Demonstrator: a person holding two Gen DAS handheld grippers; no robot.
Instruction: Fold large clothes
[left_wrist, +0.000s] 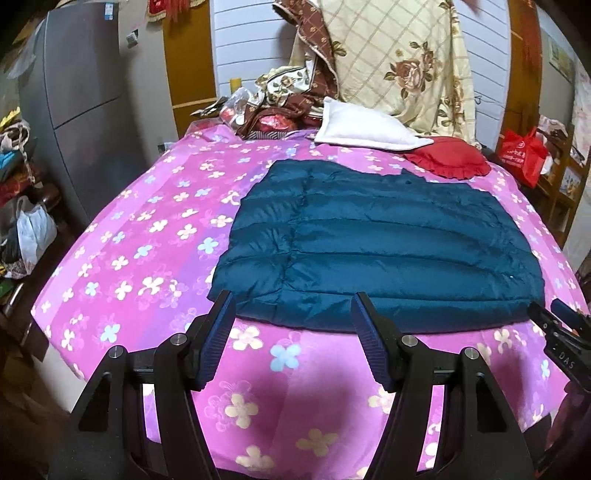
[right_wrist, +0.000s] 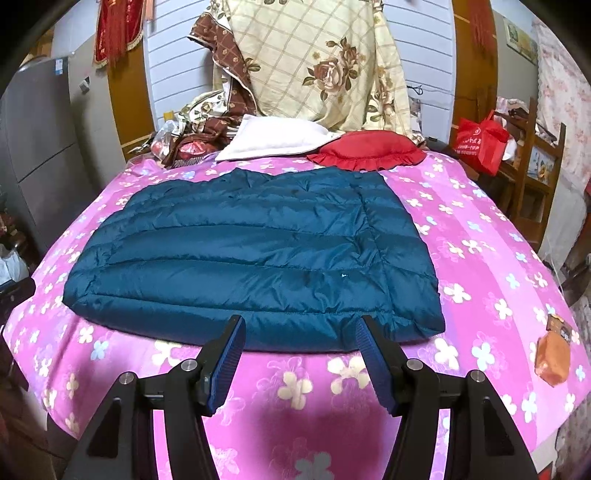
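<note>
right wrist | red cushion (right_wrist: 365, 149) beyond jacket (right_wrist: 255, 254) | snack packet (right_wrist: 554, 354) right

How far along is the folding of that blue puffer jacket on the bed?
Done: the teal quilted puffer jacket lies flat on the pink flowered bedspread as a neat rectangle, sides apparently folded in. In hand: nothing; the left tongs and right tongs are open, poised at its near hem. Left, probably: grip the hem and fold it toward the red frilled cushion.
</note>
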